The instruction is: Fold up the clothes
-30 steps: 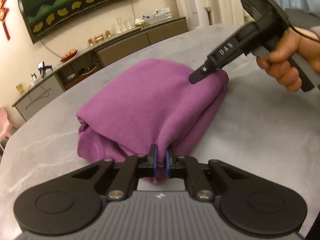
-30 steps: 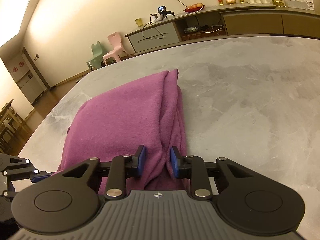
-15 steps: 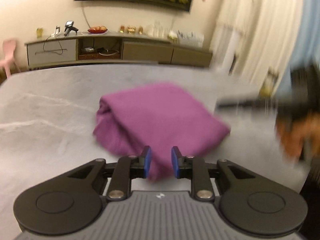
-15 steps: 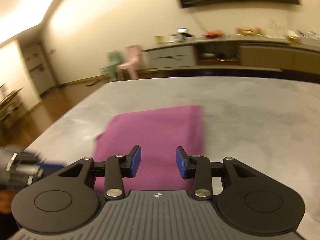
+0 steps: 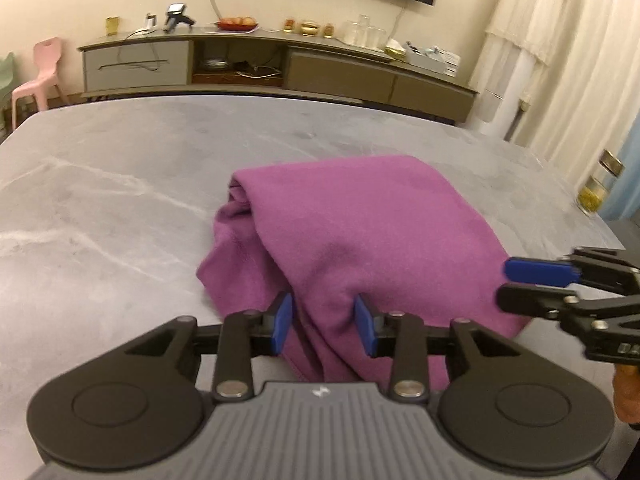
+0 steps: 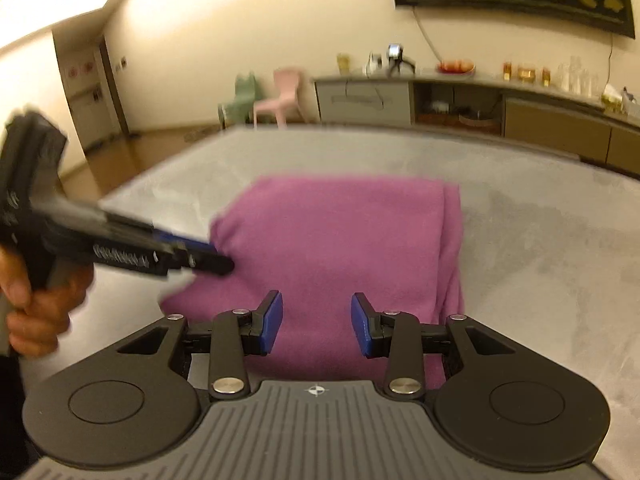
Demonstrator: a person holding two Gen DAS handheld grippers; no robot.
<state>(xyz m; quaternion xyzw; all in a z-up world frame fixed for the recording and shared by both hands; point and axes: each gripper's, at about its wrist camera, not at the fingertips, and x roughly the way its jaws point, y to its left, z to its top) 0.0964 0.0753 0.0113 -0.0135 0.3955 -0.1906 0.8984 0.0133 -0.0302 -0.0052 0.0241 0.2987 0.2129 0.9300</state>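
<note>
Now we have the purple garment [image 5: 360, 236] folded into a thick bundle, lying on the grey counter [image 5: 120, 184] near its middle. Left tool [image 5: 324, 322] sits at the near edge of the bundle, its jaws opening; a ridge of cloth stands between the blue pads [image 5: 282, 320] but they look clear of it, so we judge nothing gripped. Right tool [image 6: 316, 322] has its jaws parted too, over the near part of the cloth, pads [image 6: 362, 330] not pressing on it. In the left view the right tool [image 5: 536, 284] shows side-on at the bundle's right near corner; in the right view the left tool [image 6: 204, 258] shows at the left edge, held by a hand [image 6: 36, 312]. Bundle's long axis runs near to far away from both tools, stacked open edges on the left, rounded fold on the right and far end. Both tools about equally near, one per near corner, so any next fold or tidy would start from this near edge.
</note>
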